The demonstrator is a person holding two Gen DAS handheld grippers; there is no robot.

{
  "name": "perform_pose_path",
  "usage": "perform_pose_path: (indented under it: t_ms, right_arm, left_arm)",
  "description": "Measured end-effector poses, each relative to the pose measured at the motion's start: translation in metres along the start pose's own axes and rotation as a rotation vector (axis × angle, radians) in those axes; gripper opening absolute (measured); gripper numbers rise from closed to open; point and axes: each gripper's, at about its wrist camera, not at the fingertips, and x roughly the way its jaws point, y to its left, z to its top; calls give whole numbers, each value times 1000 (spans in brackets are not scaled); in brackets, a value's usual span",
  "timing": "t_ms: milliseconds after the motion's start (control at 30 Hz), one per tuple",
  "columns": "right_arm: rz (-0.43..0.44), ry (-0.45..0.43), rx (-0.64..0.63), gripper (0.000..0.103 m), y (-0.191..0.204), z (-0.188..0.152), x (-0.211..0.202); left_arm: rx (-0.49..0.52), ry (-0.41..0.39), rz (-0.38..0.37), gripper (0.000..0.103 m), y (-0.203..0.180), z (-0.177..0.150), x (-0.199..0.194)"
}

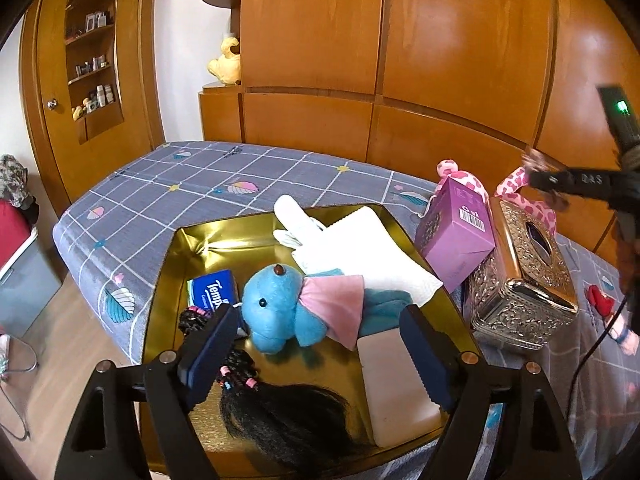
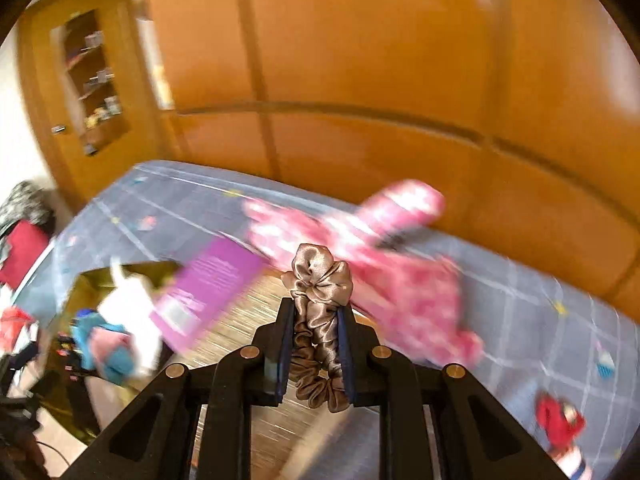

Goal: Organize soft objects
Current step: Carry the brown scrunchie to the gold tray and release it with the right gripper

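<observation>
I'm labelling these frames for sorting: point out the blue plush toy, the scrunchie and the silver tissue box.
blue plush toy [image 1: 266, 312]: left wrist view, on its head.
scrunchie [image 2: 320, 280]: right wrist view, on the bunched satin above the tool.
silver tissue box [image 1: 520, 280]: left wrist view, on its embossed side.

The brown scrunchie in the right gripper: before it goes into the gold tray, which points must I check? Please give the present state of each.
1. Grip on the scrunchie: right gripper is shut on it, both pads pressing. ok.
2. Scrunchie hangs free of other things: ok.
3. Free space in the gold tray: bare floor at the back left, beyond the blue plush. ok.
4. Left gripper out of the way: it is open and empty, but low over the tray. not ok.
5. Right wrist view sharp enough to aim: heavily blurred. not ok.
6. Path past the purple box: cannot tell.
</observation>
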Motion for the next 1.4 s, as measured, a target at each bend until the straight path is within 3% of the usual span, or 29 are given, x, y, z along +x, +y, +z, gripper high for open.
perform_pose_path:
  t_ms: [167, 400, 567, 767, 1033, 1233, 1400]
  right_arm:
    - [157, 11, -112, 19, 70, 7, 10]
    - [344, 117, -229, 19, 155, -44, 21]
    - [408, 205, -252, 19, 183, -78, 41]
    - [442, 242, -244, 19, 197, -100, 46]
    - [406, 280, -263, 22, 214, -116, 60]
    - [368, 290, -267, 37, 214, -121, 64]
    - [354, 271, -254, 40, 208, -120, 59]
  left_arm:
    - [-4, -24, 33, 85, 8, 1, -8]
    - [-33, -70, 91, 86, 25, 4, -21]
    - [-43, -82, 104, 87, 31, 7, -23]
    - [-47, -72, 106, 87, 32, 6, -20]
    - [-54, -60, 105, 88, 34, 5, -17]
    - [-60, -54, 108, 88, 35, 4, -15]
    - [-59, -53, 109, 88, 35, 4, -15]
